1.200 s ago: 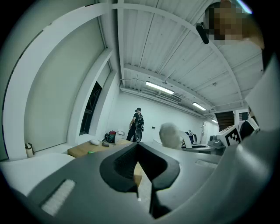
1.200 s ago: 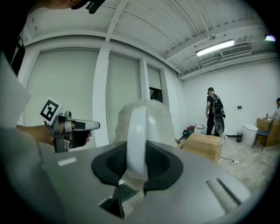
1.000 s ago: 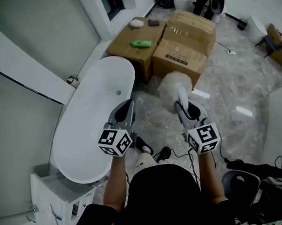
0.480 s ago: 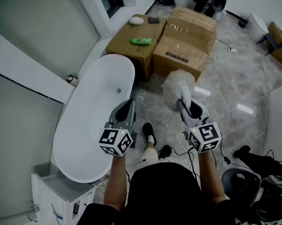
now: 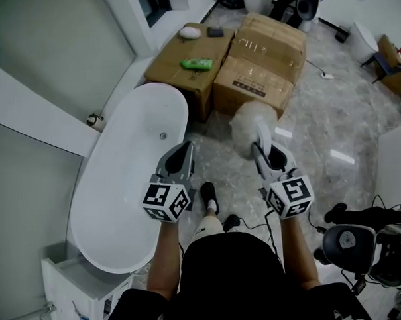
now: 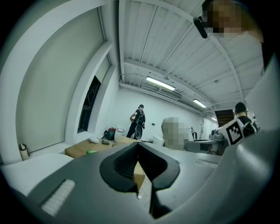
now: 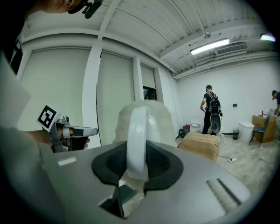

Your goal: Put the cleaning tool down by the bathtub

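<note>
Cleaning tool [image 5: 251,122] clamped in right tongs [image 5: 264,150], left tongs [image 5: 181,152] closed and empty

Stepped forward beside the bathtub [image 5: 122,192], carrying the left gripper [image 5: 184,149], the right gripper [image 5: 261,149] and its gripped cleaning tool [image 5: 250,122] nearer the cardboard boxes [image 5: 254,87].

Legible text, brands, numbers: none. One dark printed label on top face of brown cardboard box [image 5: 254,86], standing on grey marbled floor [image 5: 318,118]: too small and blurred to read.
</note>
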The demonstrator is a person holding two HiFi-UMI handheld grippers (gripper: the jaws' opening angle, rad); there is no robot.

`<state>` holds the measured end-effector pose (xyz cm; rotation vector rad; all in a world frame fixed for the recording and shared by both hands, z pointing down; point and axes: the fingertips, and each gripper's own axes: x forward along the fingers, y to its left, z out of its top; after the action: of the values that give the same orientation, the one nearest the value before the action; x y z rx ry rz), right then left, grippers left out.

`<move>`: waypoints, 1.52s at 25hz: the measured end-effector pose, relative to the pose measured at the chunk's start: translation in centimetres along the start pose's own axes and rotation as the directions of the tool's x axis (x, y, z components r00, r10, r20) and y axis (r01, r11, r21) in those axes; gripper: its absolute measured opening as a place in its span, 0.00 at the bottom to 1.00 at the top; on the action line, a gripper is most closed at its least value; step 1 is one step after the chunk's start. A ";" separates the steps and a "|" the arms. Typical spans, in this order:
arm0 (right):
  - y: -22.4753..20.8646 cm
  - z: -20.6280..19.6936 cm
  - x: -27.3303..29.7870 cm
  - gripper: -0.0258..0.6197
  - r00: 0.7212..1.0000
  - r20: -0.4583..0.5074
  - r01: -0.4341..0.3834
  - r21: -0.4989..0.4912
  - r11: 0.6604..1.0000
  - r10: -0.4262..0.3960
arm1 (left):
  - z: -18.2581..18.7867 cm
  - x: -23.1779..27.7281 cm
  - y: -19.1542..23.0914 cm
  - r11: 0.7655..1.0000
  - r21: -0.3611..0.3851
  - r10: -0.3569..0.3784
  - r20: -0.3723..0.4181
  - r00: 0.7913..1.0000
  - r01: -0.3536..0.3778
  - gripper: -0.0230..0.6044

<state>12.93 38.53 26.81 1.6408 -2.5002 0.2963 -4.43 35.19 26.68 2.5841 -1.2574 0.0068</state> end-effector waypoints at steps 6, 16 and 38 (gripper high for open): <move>-1.6 2.4 6.6 0.18 1.000 -0.001 -0.013 -0.022 1.000 0.013 | 1.6 4.5 4.8 1.000 -0.014 0.011 0.004 1.000 -0.010 0.03; -2.0 6.3 16.0 0.18 1.000 0.012 -0.011 -0.051 0.999 0.011 | 5.0 9.4 12.4 1.000 0.026 0.011 0.008 1.000 -0.011 0.03; -2.5 6.2 26.9 0.18 0.998 -0.036 -0.048 -0.034 0.998 0.046 | 5.6 14.5 19.8 0.999 0.034 0.028 -0.015 1.000 -0.028 0.03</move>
<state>4.55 12.13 26.91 1.5520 -2.5064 0.2829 -11.36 11.02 27.73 2.5896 -1.2986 0.0530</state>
